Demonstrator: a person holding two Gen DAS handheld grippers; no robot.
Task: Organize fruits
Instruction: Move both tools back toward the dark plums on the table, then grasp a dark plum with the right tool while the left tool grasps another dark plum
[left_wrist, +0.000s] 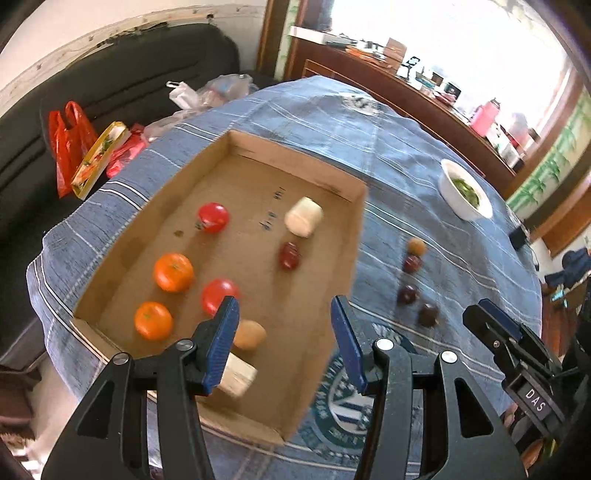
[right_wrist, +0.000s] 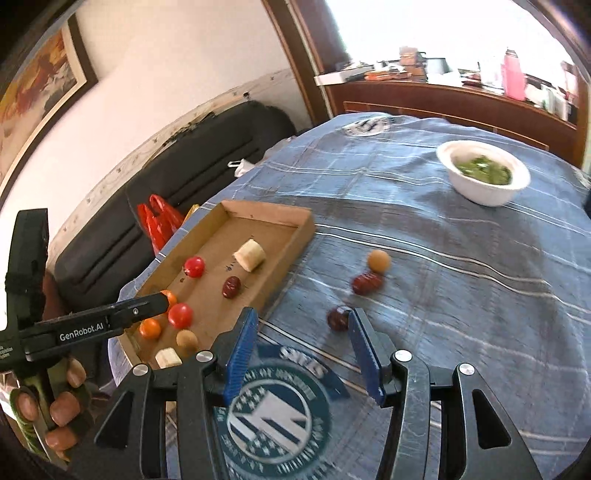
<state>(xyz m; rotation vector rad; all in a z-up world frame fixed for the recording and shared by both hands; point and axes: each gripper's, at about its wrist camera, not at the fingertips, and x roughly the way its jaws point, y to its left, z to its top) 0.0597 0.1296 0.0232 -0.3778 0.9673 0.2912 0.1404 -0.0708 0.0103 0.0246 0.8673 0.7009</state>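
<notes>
I see cardboard tray (left_wrist: 354, 236) ahead of left gripper (left_wrist: 284, 343): tomatoes, oranges inside. Both grippers, right gripper (right_wrist: 303, 354) too, half-open, empty.

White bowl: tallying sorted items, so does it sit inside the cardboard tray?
No, the white bowl stands on the blue tablecloth, well apart from the cardboard tray.

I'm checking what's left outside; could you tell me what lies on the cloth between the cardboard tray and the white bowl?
In the right wrist view, only bare blue tablecloth lies between the cardboard tray and white bowl; the loose fruits sit nearer.
</notes>
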